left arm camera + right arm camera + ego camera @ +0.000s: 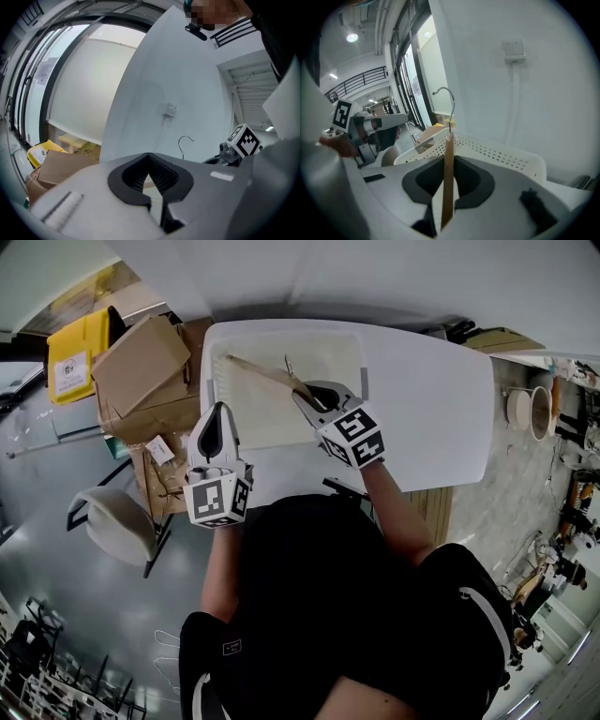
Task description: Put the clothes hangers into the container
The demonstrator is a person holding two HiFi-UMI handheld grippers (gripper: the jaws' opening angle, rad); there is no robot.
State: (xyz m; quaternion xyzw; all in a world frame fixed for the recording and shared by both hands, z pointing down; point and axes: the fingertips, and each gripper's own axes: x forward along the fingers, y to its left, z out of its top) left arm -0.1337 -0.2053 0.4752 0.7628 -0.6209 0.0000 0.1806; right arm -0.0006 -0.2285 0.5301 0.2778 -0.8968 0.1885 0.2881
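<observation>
A wooden clothes hanger (258,371) with a metal hook (446,93) sits in my right gripper (306,396), which is shut on its bar. The hanger hangs over the white perforated container (212,381) on the white table (431,399), its long arm reaching left across the inside. In the right gripper view the wooden bar (448,173) stands edge-on between the jaws, with the container's wall (497,150) just beyond. My left gripper (218,413) is at the container's near-left corner, pointing upward, shut and holding nothing. From the left gripper view (149,157) only the hanger's hook (186,139) shows.
Cardboard boxes (141,367) and a yellow bin (75,357) stand on the floor left of the table. A grey chair (117,526) is at the near left. A white wall with a switch plate (513,50) rises behind the table.
</observation>
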